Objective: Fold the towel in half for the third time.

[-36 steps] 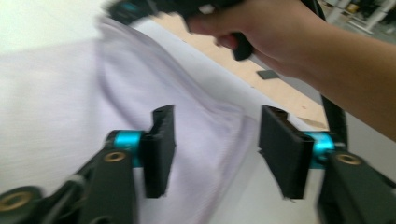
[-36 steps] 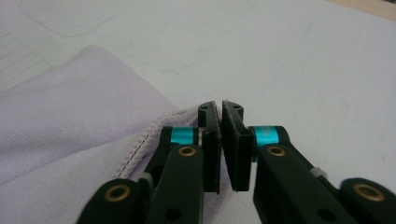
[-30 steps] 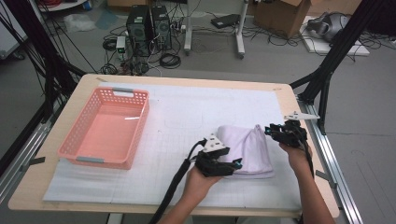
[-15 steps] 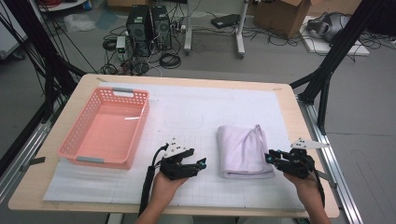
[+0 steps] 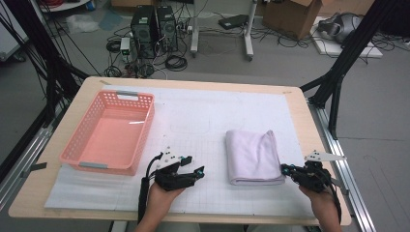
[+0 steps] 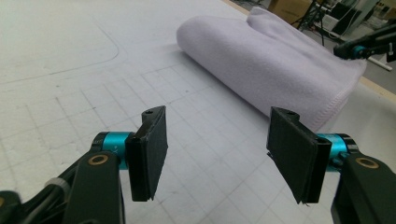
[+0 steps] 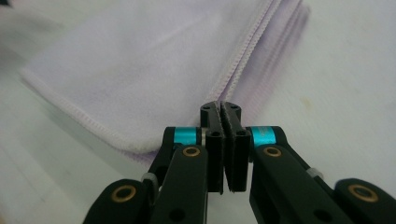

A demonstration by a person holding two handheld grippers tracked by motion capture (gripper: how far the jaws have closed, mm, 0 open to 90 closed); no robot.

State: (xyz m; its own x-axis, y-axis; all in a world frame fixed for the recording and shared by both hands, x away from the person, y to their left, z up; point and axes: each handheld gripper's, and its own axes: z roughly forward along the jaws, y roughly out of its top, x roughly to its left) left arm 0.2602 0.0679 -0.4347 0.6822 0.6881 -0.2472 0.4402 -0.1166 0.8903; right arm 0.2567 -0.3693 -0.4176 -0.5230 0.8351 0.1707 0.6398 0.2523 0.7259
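Both hands have drawn back from the folded lilac towel [image 5: 255,157], which lies flat on the white mat [image 5: 203,121], well right of the pink basket [image 5: 109,133]. The right gripper [image 7: 225,112] has just closed on nothing, at the towel's near corner; the left gripper [image 6: 215,149] stands spread, empty. The fold appears complete: edges stacked, hem neat.

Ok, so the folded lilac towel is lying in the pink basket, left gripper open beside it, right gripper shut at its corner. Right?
Not quite. The folded lilac towel lies on the white mat, to the right of the pink basket, which holds nothing; the high view shows it. The rest holds: the left gripper is open with nothing between its jaws, and the right gripper is shut at the towel's corner.
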